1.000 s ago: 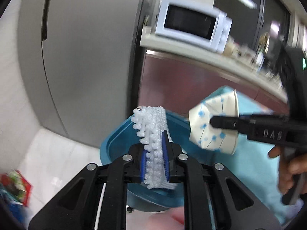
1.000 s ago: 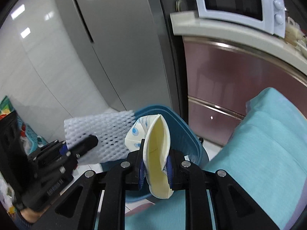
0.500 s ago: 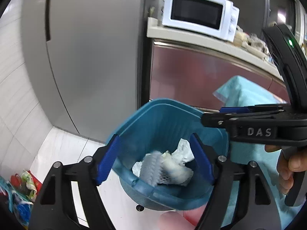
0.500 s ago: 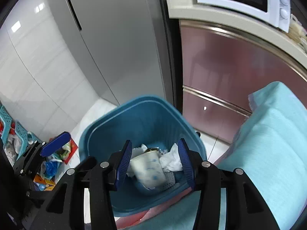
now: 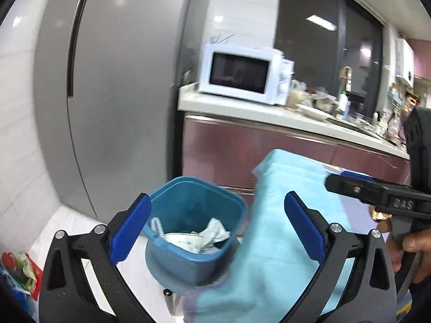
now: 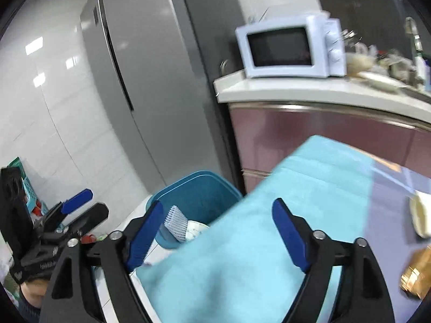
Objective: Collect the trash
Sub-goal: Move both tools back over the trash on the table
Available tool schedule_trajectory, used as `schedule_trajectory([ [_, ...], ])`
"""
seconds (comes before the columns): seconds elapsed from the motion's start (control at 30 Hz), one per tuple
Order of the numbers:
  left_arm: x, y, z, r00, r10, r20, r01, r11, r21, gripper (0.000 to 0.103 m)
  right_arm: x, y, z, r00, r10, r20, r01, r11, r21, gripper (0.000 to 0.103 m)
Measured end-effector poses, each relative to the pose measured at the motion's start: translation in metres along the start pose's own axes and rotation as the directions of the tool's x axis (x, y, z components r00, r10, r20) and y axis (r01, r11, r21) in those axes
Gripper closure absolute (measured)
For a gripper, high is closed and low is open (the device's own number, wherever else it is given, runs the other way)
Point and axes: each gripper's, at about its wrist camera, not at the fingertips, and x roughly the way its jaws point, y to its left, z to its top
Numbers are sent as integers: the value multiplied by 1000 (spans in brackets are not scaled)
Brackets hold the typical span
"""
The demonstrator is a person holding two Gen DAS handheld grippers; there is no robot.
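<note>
A blue trash bin (image 5: 194, 188) (image 6: 199, 180) stands on the floor beside a table with a light blue cloth (image 5: 282, 228) (image 6: 269, 242). Inside it lie a white foam net (image 5: 156, 224) (image 6: 176, 222), a paper cup (image 5: 186, 242) with blue dots and crumpled tissue (image 5: 215, 231). My left gripper (image 5: 216, 202) hangs back above the bin, jaws opening wide with nothing between them. My right gripper (image 6: 218, 203) is over the cloth's edge, jaws also opening and empty. Each gripper shows at the edge of the other's view.
A grey fridge (image 5: 115, 94) stands behind the bin, beside a maroon cabinet with a white microwave (image 5: 242, 72) on its cluttered counter. Packets and a basket lie on the floor at the left (image 6: 29, 196). A cream object (image 6: 420, 218) and a golden one (image 6: 417, 274) sit on the table's right.
The left gripper let go of the foam net and the right let go of the paper cup; both now lie in the bin. Both grippers opened and drew back and upward.
</note>
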Motion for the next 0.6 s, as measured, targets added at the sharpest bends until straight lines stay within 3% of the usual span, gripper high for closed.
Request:
schedule_trajectory([
  [0.17, -32, -48, -7, 996, -54, 65, 53, 998, 26, 6, -66, -29, -32, 992, -84, 89, 80, 996, 40, 11],
  [0.33, -57, -109, -18, 984, -143, 104, 135, 988, 77, 6, -115, -56, -66, 967, -211, 141, 203, 977, 69, 7],
  [0.5, -72, -176, -37, 965, -253, 72, 240, 959, 153, 6, -164, -84, -107, 934, -320, 156, 300, 944, 142, 7],
  [0.6, -73, -218, -48, 943, -333, 27, 322, 929, 182, 6, -202, -103, -131, 903, -396, 168, 362, 910, 203, 7],
])
